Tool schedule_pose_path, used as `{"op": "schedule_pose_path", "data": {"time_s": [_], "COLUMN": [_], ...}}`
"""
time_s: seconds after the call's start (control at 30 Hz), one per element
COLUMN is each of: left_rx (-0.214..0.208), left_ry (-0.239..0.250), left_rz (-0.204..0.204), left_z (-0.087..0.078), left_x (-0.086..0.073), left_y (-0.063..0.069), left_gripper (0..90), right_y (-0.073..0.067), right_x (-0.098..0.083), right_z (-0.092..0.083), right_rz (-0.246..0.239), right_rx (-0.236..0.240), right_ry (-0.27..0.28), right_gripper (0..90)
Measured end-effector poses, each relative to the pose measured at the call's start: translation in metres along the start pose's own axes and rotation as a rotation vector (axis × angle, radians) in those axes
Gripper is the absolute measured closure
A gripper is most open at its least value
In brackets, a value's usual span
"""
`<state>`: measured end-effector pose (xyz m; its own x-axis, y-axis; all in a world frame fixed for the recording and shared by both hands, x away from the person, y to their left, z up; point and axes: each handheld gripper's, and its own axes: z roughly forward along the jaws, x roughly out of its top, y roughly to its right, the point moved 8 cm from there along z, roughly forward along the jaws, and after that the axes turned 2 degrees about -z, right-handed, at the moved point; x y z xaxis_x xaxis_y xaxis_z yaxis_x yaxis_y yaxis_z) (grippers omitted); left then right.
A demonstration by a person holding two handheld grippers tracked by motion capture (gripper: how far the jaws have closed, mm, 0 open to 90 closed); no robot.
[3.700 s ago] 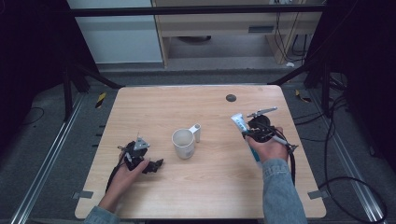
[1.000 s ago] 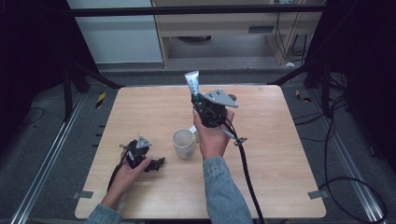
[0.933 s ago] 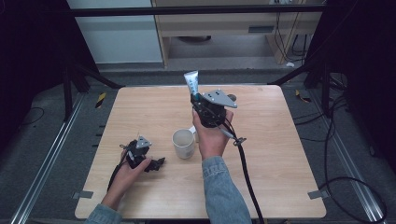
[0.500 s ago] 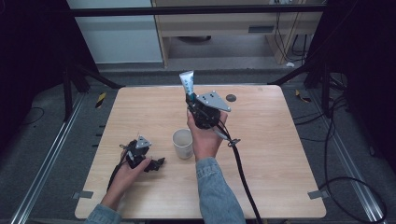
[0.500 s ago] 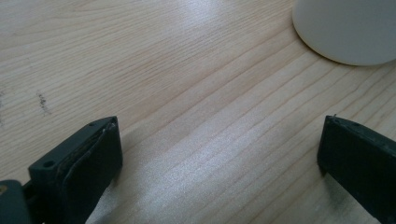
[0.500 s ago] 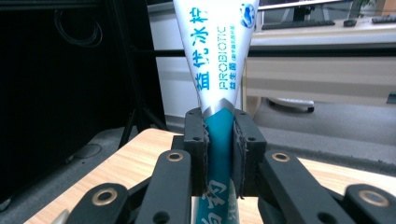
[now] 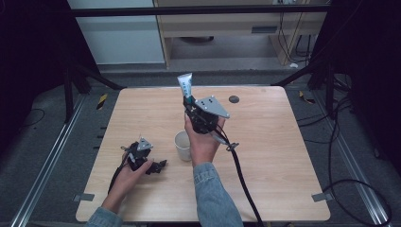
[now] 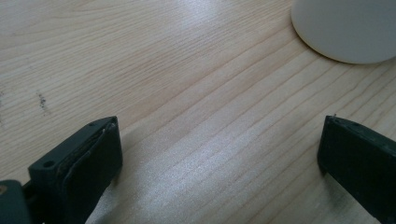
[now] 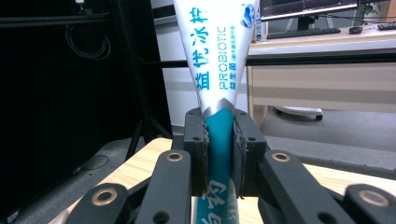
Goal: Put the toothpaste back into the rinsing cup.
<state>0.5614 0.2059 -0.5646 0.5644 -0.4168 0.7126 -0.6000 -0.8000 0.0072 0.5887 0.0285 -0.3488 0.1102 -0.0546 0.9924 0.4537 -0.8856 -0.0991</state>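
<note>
While the left gripper (image 7: 150,165) rests with jaws spread, the right gripper (image 9: 219,140) pinches an upright white-and-teal tube (image 9: 219,60) printed PROBIOTIC.

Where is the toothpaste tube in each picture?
High view: the tube stands up near the top middle, held in the right gripper above the cup.
Right gripper view: the tube rises up the middle, clamped between the jaws.
Left gripper view: no tube here.
Shared landmark: the wooden table.
</note>
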Motion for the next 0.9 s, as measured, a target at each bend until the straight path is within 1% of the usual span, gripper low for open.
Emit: {"op": "schedule_pose_path", "data": {"time_s": [0.07, 0.17, 0.33, 0.5, 0.63, 0.8, 0.9], "left_rx": [0.0, -0.011, -0.009, -0.018, -0.019, -0.018, -0.018], "left_ry": [-0.001, 0.0, 0.0, 0.0, 0.0, -0.001, 0.0], "left_rz": [0.001, 0.013, 0.013, 0.021, 0.021, 0.019, 0.018], "left_z": [0.0, -0.001, -0.002, -0.002, -0.003, -0.003, -0.003], "left_x": [0.0, -0.001, -0.002, -0.002, -0.003, -0.003, -0.003], "left_y": [0.0, -0.001, -0.001, -0.001, -0.002, -0.002, -0.003], "left_gripper": [0.0, 0.0, 0.0, 0.0, 0.0, 0.0, 0.0], "right_y": [-0.002, -0.006, -0.007, -0.008, -0.01, -0.012, -0.014], "right_x": [-0.003, -0.008, -0.01, -0.015, -0.02, -0.022, -0.024], "right_z": [0.001, 0.002, 0.002, 0.004, 0.006, 0.006, 0.005], "right_rz": [-0.007, -0.022, -0.016, -0.03, -0.021, -0.025, -0.026], "right_rx": [0.002, 0.009, 0.005, 0.002, 0.004, 0.001, 0.009], "right_ry": [-0.002, -0.008, 0.003, -0.007, -0.008, -0.004, 0.0], "right_gripper": [78.2, 78.2, 78.2, 78.2, 78.1, 78.2, 78.1]}}
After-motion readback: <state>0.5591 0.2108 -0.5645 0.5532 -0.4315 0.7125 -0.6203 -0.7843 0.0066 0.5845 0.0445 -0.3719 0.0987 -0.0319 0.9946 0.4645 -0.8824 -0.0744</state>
